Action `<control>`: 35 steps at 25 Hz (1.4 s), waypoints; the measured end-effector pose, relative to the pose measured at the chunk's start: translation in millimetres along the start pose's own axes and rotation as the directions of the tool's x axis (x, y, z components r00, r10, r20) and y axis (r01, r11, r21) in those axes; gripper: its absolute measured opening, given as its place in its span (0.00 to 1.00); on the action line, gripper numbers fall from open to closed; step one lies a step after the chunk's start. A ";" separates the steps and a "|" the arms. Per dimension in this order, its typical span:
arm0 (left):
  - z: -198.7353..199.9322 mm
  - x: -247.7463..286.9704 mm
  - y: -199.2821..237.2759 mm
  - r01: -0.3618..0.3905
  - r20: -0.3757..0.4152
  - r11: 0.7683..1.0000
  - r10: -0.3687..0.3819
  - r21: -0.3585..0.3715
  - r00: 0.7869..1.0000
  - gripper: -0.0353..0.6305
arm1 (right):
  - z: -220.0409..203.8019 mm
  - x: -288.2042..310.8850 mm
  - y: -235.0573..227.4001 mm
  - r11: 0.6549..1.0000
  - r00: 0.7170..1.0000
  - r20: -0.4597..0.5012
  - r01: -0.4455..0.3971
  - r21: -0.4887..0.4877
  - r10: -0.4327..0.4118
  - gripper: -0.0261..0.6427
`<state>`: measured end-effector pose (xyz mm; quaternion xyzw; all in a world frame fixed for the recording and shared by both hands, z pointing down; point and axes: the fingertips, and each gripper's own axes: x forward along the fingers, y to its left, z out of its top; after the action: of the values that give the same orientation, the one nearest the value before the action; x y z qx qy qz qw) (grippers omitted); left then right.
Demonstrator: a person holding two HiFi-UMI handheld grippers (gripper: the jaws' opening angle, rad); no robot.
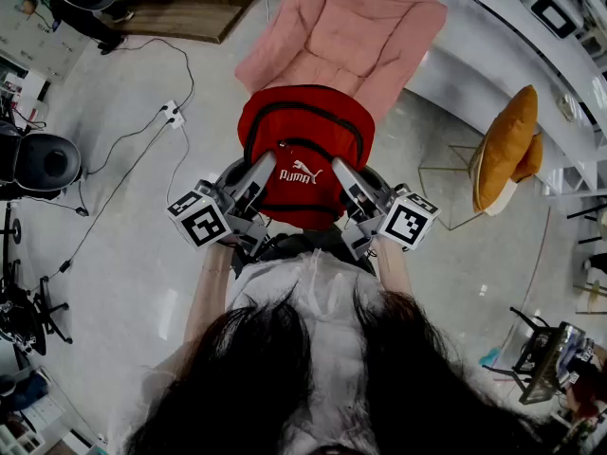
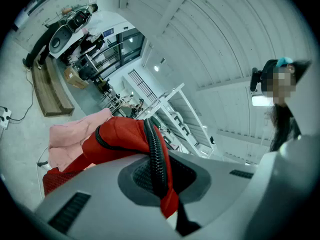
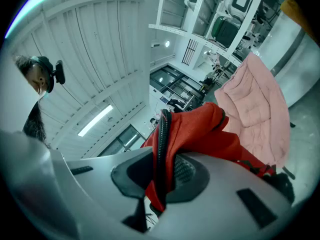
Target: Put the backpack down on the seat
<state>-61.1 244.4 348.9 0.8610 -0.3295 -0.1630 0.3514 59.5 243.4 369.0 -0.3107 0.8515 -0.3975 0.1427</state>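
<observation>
Jaws of left gripper (image 1: 264,170) and right gripper (image 1: 344,172) clench backpack (image 1: 305,129) near pink seat (image 1: 353,27).

A glossy grey floor (image 1: 114,292) fills the frame. On it, at top centre, stands a pink chair (image 1: 351,27). A wooden platform (image 1: 190,3) lies at upper left. A power strip (image 1: 172,114) with black cables lies left of centre. A yellow chair (image 1: 507,140) stands at right, a black stool (image 1: 43,164) at the left edge.
</observation>
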 end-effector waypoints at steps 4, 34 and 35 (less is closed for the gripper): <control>0.7 -0.5 0.8 0.002 0.005 1.000 -0.002 0.004 1.000 0.10 | -0.3 1.2 0.0 1.000 1.000 -0.003 0.003 -0.006 -0.003 0.13; -4.6 89.6 22.2 -0.095 0.045 0.995 0.094 0.012 0.995 0.10 | 68.8 6.5 -73.7 0.997 0.996 -0.086 -0.040 -0.066 0.034 0.13; -5.2 96.3 22.3 -0.098 0.049 0.995 0.098 0.013 0.994 0.10 | 74.2 5.6 -78.4 0.997 0.995 -0.090 -0.045 -0.065 0.039 0.13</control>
<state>1.8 169.4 363.8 0.8423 -0.3811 -0.1639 0.3442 124.2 157.6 381.3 -0.2793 0.8763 -0.3790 0.1025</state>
